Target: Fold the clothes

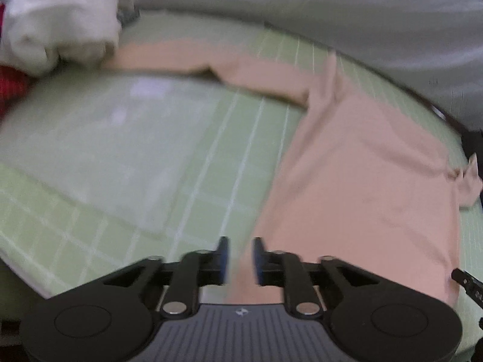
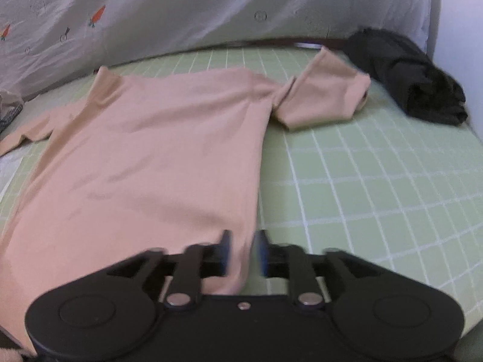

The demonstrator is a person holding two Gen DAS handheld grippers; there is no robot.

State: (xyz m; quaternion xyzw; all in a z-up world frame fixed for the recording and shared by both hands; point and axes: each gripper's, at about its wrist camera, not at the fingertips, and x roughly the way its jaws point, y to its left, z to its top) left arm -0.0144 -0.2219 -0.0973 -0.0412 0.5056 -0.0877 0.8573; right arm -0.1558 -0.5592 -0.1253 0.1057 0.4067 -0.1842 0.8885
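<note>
A peach T-shirt (image 2: 145,157) lies spread flat on a green checked bed sheet (image 2: 377,181). Its right sleeve (image 2: 326,96) is folded back near the far edge. In the left wrist view the shirt (image 1: 362,175) fills the right half, with its left sleeve (image 1: 187,57) stretched to the left. My left gripper (image 1: 241,261) is open, its fingers a small gap apart over the shirt's lower left corner. My right gripper (image 2: 242,253) is open, its fingers a small gap apart around the shirt's lower right hem corner.
A dark rolled garment (image 2: 416,78) lies at the far right of the bed. A white cloth bundle (image 1: 60,18) and something red (image 1: 12,84) lie at the far left. A white carrot-print quilt (image 2: 181,9) runs along the back.
</note>
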